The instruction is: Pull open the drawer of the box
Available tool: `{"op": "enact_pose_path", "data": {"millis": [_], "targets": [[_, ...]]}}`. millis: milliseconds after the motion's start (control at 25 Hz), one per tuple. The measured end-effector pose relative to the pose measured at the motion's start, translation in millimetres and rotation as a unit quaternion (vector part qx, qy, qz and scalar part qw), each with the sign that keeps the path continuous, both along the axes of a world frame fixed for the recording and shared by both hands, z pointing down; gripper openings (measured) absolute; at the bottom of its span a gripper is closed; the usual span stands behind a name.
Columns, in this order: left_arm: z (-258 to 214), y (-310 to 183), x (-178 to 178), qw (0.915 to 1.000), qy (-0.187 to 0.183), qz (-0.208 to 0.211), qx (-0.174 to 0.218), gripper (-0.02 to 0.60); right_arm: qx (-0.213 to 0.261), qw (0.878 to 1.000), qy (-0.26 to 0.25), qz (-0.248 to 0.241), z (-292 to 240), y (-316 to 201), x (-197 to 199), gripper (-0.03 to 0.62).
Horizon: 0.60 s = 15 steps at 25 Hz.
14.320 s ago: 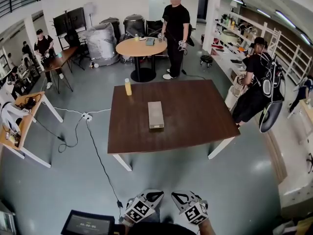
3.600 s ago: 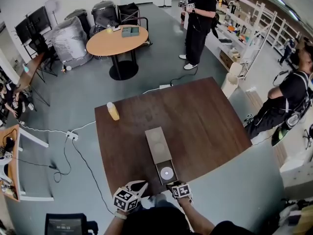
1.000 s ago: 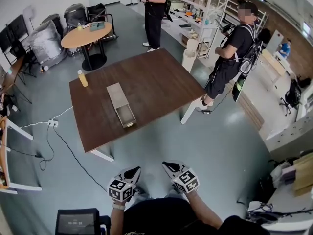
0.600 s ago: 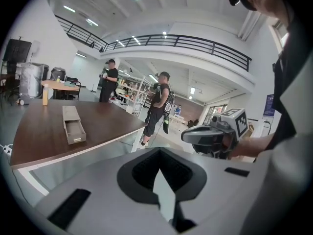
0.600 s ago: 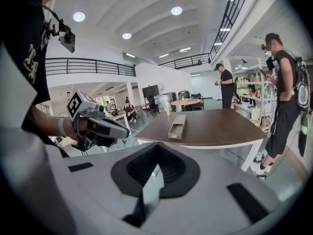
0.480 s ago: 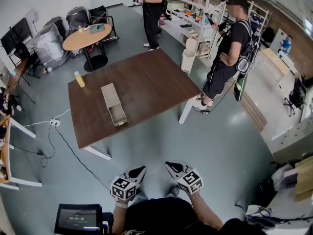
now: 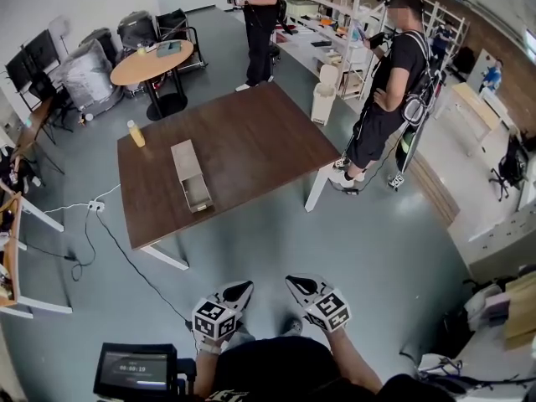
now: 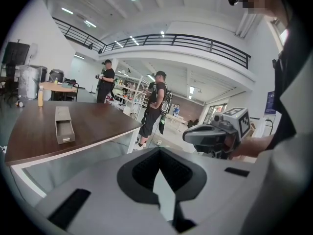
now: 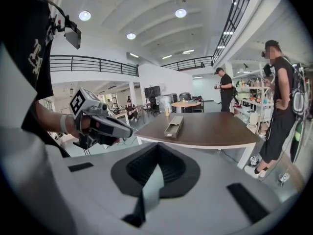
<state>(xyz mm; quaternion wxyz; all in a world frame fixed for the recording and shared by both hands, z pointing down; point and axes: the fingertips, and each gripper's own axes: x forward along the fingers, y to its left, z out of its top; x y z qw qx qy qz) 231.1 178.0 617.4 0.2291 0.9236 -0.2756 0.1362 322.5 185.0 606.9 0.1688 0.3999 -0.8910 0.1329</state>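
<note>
The left tool (image 7: pixel 240 289) and right tool (image 7: pixel 295 284) are staying closed narrow, gripping nothing. The box (image 7: pixel 185 160) is lying well ahead on the tabletop (image 7: pixel 260 145), its drawer (image 7: pixel 198 194) sticking out toward them.

On the tabletop (image 7: pixel 260 141) the box (image 7: pixel 184 159) lies left of centre, its drawer (image 7: pixel 198 193) standing out toward the tabletop's near edge. A bottle (image 7: pixel 136 134) stands at the tabletop's far-left corner. A person (image 7: pixel 385 99) stands off its right side. The left claw (image 7: pixel 239 291) and right claw (image 7: pixel 295 284) sit side by side, well short of the near edge.
</note>
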Motion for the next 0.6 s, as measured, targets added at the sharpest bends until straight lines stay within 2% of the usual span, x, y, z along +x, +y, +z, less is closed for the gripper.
{"op": "enact_pose_path", "data": {"millis": [280, 600], "targets": [[-1.8, -3.5, 15.1, 1.0000, 0.001, 0.005, -0.003, 0.006, -0.001, 1.000, 0.007, -0.001, 1.3, -0.6, 12.1, -0.012], [2.6, -7.7, 10.0, 0.9999, -0.003, 0.010, -0.007, 0.006, 0.002, 1.000, 0.008, -0.002, 2.4, -10.3, 1.7, -0.012]]}}
